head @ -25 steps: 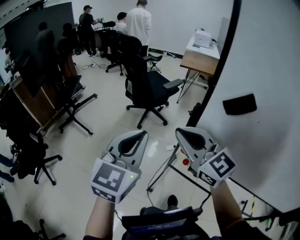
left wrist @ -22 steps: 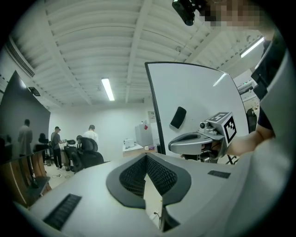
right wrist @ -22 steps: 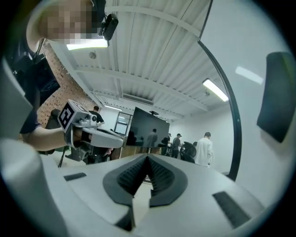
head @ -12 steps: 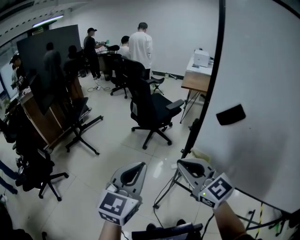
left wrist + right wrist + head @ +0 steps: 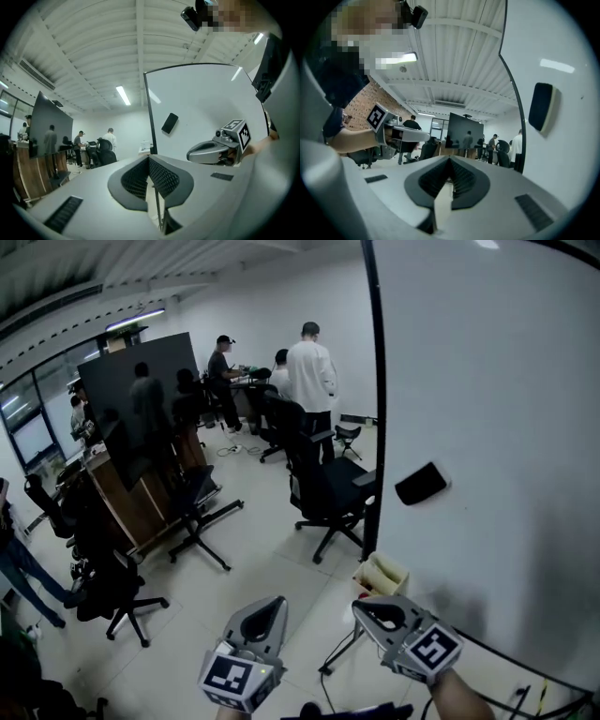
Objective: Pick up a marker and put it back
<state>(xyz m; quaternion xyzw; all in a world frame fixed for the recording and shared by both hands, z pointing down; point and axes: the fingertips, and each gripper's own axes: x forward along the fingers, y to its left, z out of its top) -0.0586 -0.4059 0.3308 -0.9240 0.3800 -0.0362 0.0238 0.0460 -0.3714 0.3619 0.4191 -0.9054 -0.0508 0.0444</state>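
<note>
No marker shows in any view. A big whiteboard (image 5: 487, 427) with a black frame fills the right of the head view, with a black eraser (image 5: 421, 483) stuck on it. My left gripper (image 5: 271, 602) and right gripper (image 5: 363, 609) are held level side by side at the bottom, short of the board's left edge. Both are shut and hold nothing. In the left gripper view the jaws (image 5: 149, 158) meet, with the eraser (image 5: 169, 123) and the right gripper (image 5: 220, 147) beyond them. In the right gripper view the gripper (image 5: 450, 159) is shut below and left of the eraser (image 5: 541, 106).
A pale yellow box (image 5: 382, 573) sits on the floor by the board's stand. A black office chair (image 5: 323, 493) stands just past the board's edge, with more chairs (image 5: 108, 582) at the left. Three people (image 5: 309, 376) stand at a far desk beside a dark screen (image 5: 141, 418).
The head view has tipped up and turned toward the whiteboard, which now fills more of the frame. Both grippers sit lower and smaller in the picture and remain shut.
</note>
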